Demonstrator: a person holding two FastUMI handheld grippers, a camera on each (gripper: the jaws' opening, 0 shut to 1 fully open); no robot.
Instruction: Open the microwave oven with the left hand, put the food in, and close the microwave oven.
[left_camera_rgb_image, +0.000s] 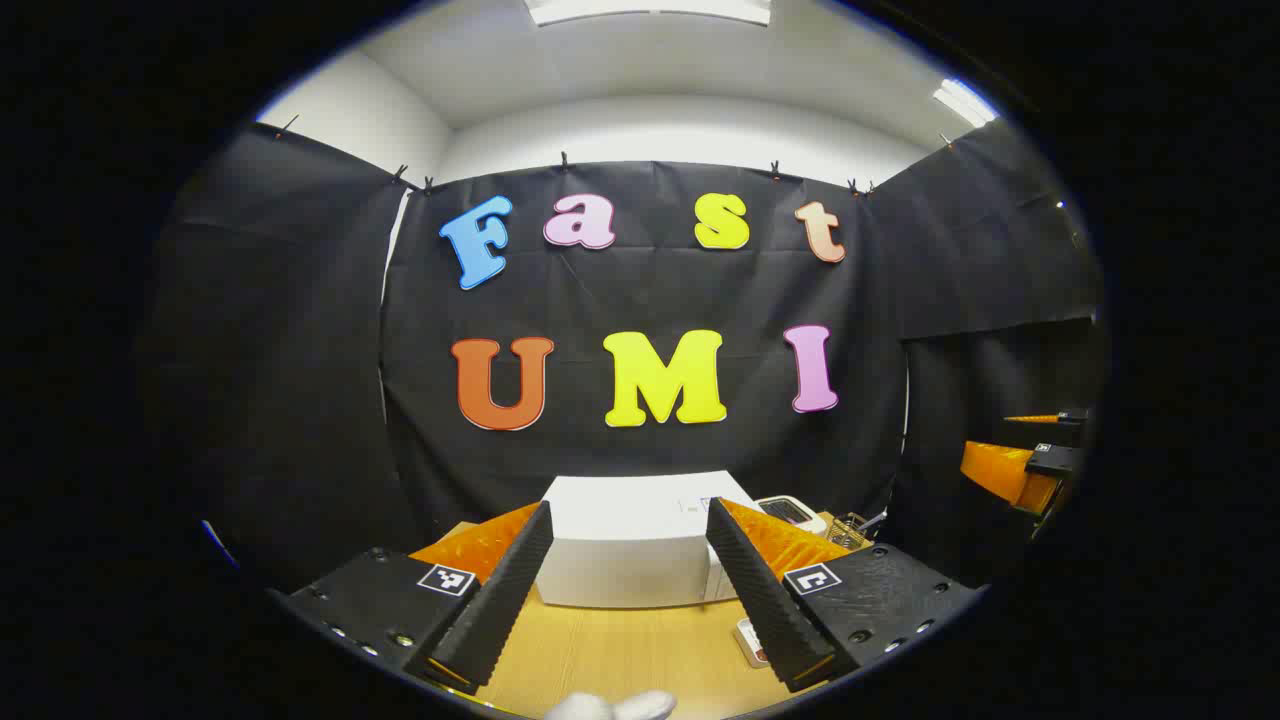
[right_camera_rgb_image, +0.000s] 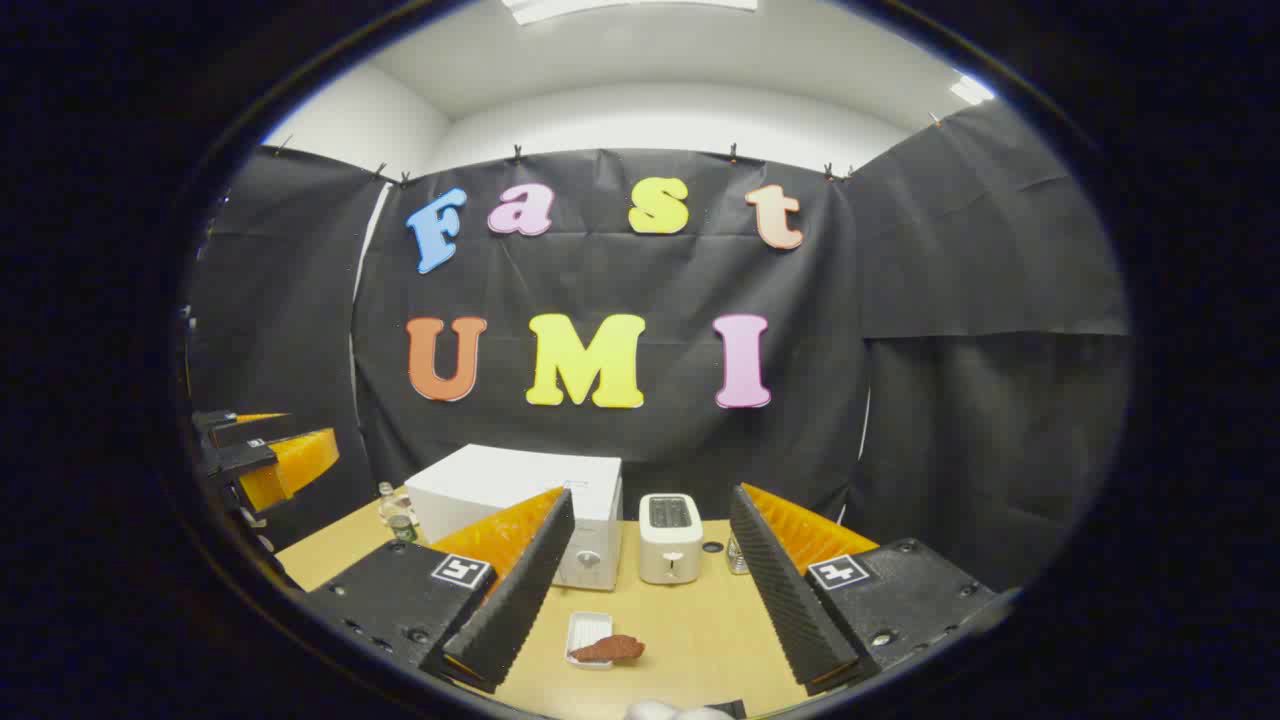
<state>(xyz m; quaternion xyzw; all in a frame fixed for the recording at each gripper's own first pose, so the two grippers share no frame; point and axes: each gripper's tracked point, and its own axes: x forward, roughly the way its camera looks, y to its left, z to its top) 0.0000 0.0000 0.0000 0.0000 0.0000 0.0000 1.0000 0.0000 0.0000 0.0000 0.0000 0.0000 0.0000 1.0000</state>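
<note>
Microwave (right_camera_rgb_image: 520, 510) sits at the back of the table (right_camera_rgb_image: 690, 630), door shut, with its long axis running across the table and its control panel at the end beside the toaster (right_camera_rgb_image: 670, 538). Its front faces the person, so the door looks set to swing out toward them. Food (right_camera_rgb_image: 612, 648), a brown piece on a small white tray (right_camera_rgb_image: 585, 630), lies in front of the microwave, nearer the person, its long axis also roughly across the table.

Left gripper (left_camera_rgb_image: 630, 600) hangs in front of the microwave, well apart from it, jaws wide open and holding nothing. Right gripper (right_camera_rgb_image: 650, 600) is likewise wide open and empty, above the food.

Judging from this, step 1 is not yet begun: the door. To do it well, bring the left gripper to the door's free edge, close on it squarely, and pull along the door's arc rather than straight back, so the microwave does not slide
</note>
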